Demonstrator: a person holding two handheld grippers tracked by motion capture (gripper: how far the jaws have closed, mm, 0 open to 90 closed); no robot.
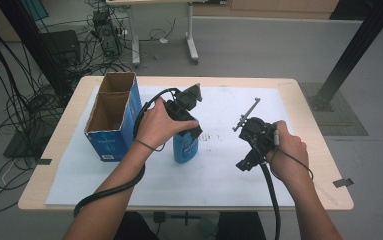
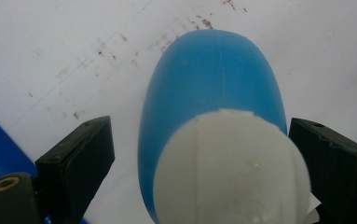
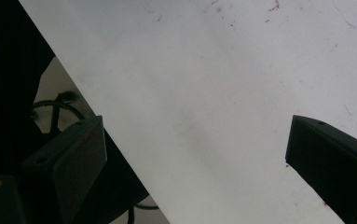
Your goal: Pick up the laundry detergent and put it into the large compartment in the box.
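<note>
Here the right gripper (image 1: 253, 142) rests open and empty near the worktop's (image 1: 309, 150) right edge; mid-worktop the left gripper (image 2: 199, 154) straddles the upright blue bottle's (image 1: 184, 146) white cap (image 2: 229, 168), jaws wide, seemingly poised to lift it toward the open box (image 1: 113, 116) at the far-left corner.

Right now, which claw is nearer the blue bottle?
Left. The left claw straddles the bottle from above, jaws open around its white cap. The right claw hovers open over bare paper, well off to the side.
</note>
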